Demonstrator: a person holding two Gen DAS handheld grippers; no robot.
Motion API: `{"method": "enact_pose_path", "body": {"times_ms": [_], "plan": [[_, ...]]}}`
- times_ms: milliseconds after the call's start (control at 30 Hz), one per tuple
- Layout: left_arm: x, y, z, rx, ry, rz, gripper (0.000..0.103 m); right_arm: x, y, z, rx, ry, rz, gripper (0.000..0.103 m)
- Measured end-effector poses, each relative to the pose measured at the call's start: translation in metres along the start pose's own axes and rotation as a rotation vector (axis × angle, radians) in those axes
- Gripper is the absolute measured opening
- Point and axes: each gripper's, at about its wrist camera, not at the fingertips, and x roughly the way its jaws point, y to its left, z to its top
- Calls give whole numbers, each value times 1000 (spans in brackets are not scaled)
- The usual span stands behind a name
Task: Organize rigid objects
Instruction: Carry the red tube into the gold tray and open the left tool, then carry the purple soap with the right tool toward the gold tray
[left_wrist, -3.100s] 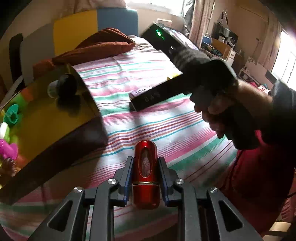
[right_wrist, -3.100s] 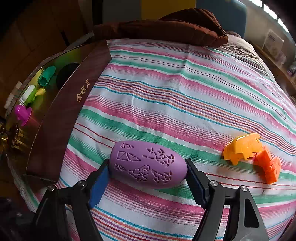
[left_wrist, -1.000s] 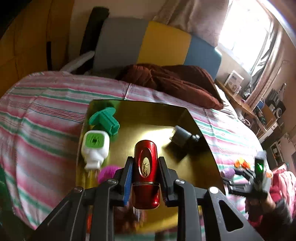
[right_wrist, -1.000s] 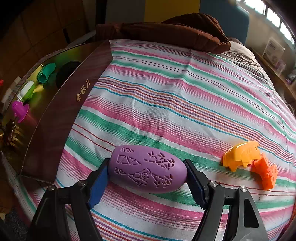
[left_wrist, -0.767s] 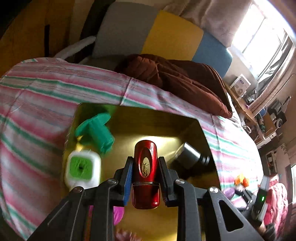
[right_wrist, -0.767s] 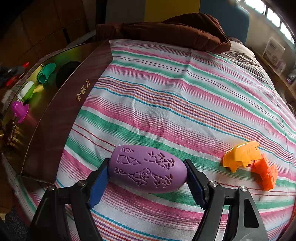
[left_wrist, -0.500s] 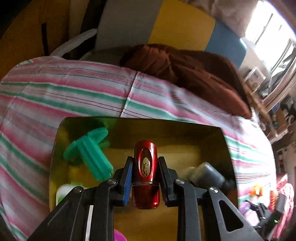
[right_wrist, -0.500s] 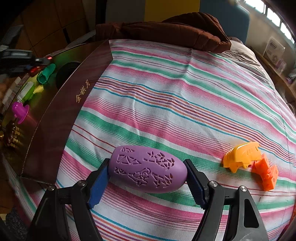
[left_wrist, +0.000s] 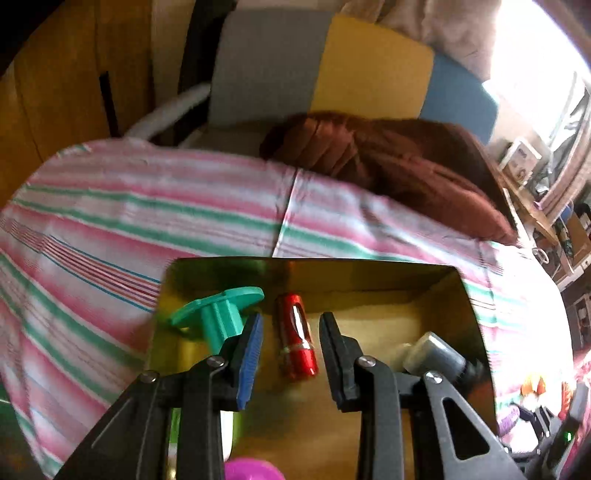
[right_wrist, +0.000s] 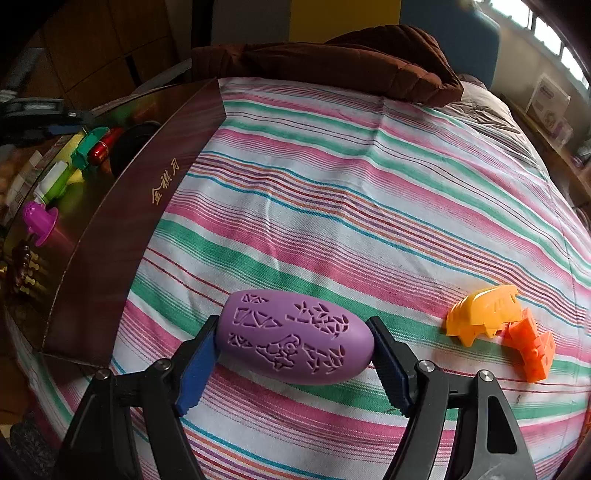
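Observation:
A glossy red cylinder (left_wrist: 296, 335) lies on the gold floor of the box (left_wrist: 369, 321), free between the jaws of my left gripper (left_wrist: 291, 338), which is open above it. A teal stamp-shaped piece (left_wrist: 218, 312) lies just left of it and a grey piece (left_wrist: 434, 352) to the right. My right gripper (right_wrist: 293, 341) is shut on a purple patterned egg-shaped object (right_wrist: 295, 336) just above the striped bedspread. The red cylinder also shows in the right wrist view (right_wrist: 103, 147), inside the box (right_wrist: 140, 206).
An orange-yellow toy (right_wrist: 480, 308) and an orange block toy (right_wrist: 530, 347) lie on the bedspread at the right. A brown pillow (right_wrist: 332, 59) lies at the head of the bed. A magenta piece (right_wrist: 38, 221) and a white-and-green piece (right_wrist: 55, 181) sit in the box.
My left gripper moved over the box, lowered, opened and let go of the red cylinder, which now lies on the box floor. My right gripper stayed still, holding the purple object.

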Motion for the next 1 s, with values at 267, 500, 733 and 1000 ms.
{"method": "enact_pose_path", "body": {"times_ms": [267,500,733,1000], "plan": [[-85,-14,-61,113,-143,48,32,-1,0,-2,-6,-9,-3,77],[-132,-12,-112,110,-195,56,32,-3,1,-4,-13,-18,-10,77],[-153,-9,-143,115,-208,80,32,-4,1,-5,-10,-24,-15,77],[-155,-2,-158,107,-192,104,32,-5,2,-6,-4,-25,-13,77]]}}
